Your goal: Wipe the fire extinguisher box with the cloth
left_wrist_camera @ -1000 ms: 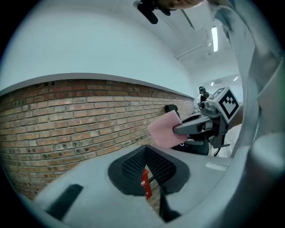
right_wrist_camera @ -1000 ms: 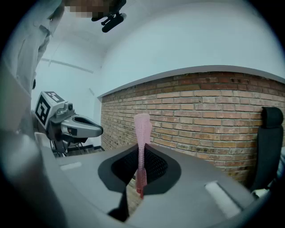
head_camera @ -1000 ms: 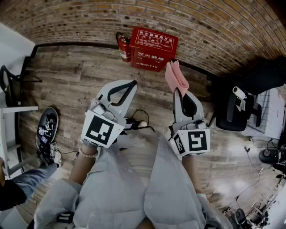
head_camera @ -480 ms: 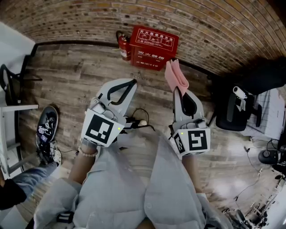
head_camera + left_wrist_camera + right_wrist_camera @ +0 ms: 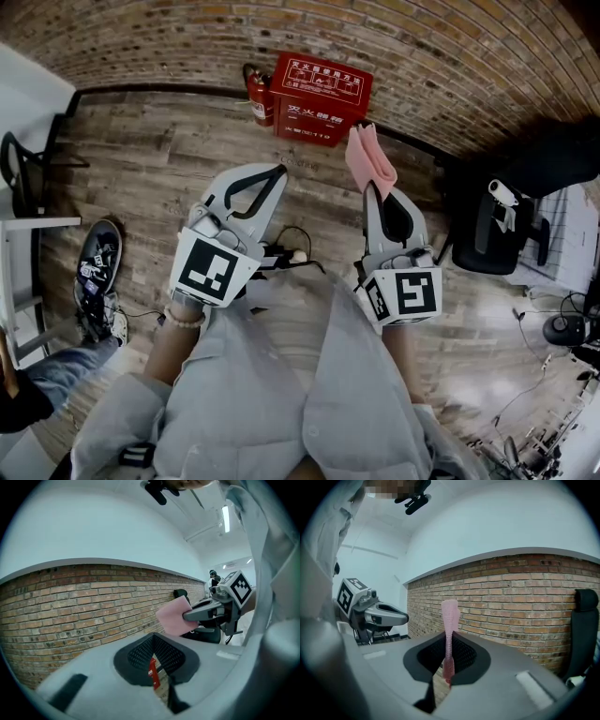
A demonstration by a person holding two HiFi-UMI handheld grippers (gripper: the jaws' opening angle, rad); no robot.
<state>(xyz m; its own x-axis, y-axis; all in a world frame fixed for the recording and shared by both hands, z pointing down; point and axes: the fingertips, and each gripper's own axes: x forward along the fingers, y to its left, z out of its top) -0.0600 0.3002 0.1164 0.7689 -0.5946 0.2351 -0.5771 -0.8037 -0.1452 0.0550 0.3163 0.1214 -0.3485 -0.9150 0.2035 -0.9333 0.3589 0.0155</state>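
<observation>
Step in hand: the approach. The cloth hangs clear of the box, so I judge that wiping has not begun.

Fire extinguisher box (image 5: 322, 94): red, standing on the wooden floor (image 5: 159, 159) against the brick wall (image 5: 422, 56), ahead of both grippers. A fire extinguisher (image 5: 261, 101) stands just beside its left end.

Cloth (image 5: 368, 157): pink and folded, sticking out past the right gripper's jaw tips and apart from the box.

Right gripper (image 5: 372, 189): clenched on the cloth's near edge. Its own view shows the fabric pinched thin between the jaws.

Left gripper (image 5: 277, 172): jaws drawn together with nothing between them. Only a sliver of red shows through the slit, from something beyond.

Doing it well: bring the right gripper down and forward until the free flap lies flat on the box's top, not edge-on. Drag it in long, overlapping strokes and keep the hard jaw tips off the surface — only fabric should touch. The cloth looks limp and will likely fold back under pressure, so a shallow angle and light pressure should suit it.

Left gripper's part: it could brace the box's near edge if the box slides.

Risk: a stroke towards the left end could knock the extinguisher.
</observation>
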